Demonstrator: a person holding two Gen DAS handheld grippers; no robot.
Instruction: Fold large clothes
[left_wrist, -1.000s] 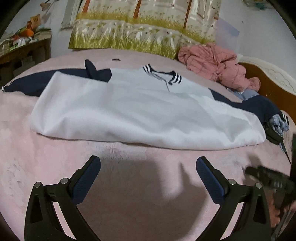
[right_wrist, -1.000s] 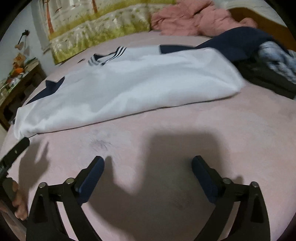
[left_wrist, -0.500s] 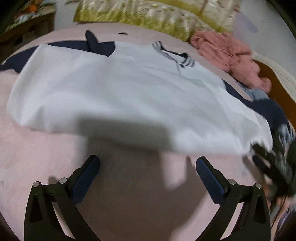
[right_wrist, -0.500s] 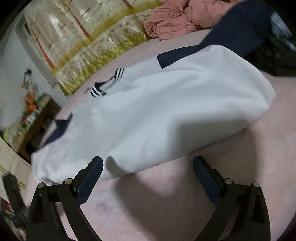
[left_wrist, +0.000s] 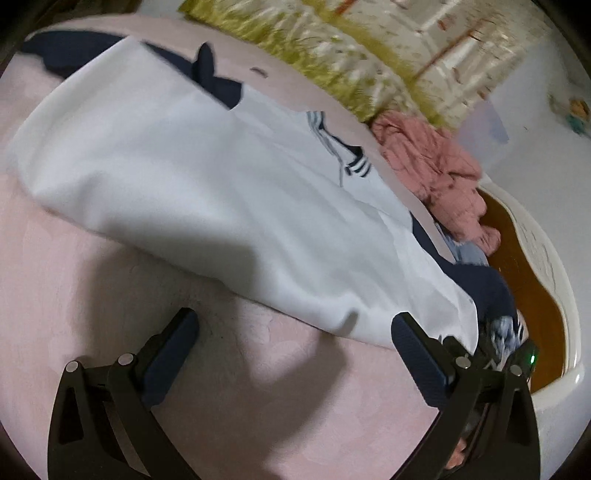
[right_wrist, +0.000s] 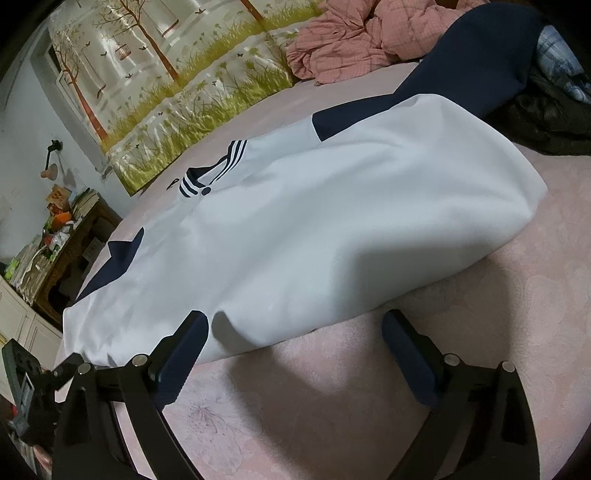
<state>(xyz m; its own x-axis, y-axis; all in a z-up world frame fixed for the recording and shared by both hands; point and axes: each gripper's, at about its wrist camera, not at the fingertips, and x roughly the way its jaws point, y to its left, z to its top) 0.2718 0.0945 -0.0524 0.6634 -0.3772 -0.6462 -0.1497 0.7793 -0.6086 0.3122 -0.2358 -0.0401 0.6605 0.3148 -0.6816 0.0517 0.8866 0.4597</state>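
Lay spread flat across the pink bedcover (right_wrist: 480, 369), a large white jersey (right_wrist: 314, 229) with navy sleeves and a navy collar (right_wrist: 218, 173) striped in white, hem toward both cameras, collar toward the far side of the bed. Seen also in the left wrist view, blurred, as the same white jersey (left_wrist: 221, 192) on the bedcover (left_wrist: 92, 295). Stood wide open just short of the hem, the left gripper (left_wrist: 295, 328), both blue-padded fingers spread apart over bare bedcover, nothing between them; right-hand fingertip close against the near corner of the cloth, contact impossible to tell. Stood wide open likewise, the right gripper (right_wrist: 295, 325), nothing clamped; left-hand fingertip overlapping the hem's edge in the picture, whether touching or just above could not be made out, right-hand fingertip over bare bedcover. Trailed off past the jersey's right shoulder, one navy sleeve (right_wrist: 480, 62), running up toward a heap of dark and plaid clothes (right_wrist: 554, 103). Lay bunched near the bed's far side, a crumpled pink garment (right_wrist: 351, 40), just beside a tall cushion or headboard printed with trees and grass (right_wrist: 166, 92). Stood against the wall at the left, a wooden side table (right_wrist: 62, 254) cluttered with books and small things. Showed at the bottom-left rim of the right wrist view, part of the other handheld device (right_wrist: 26, 387).
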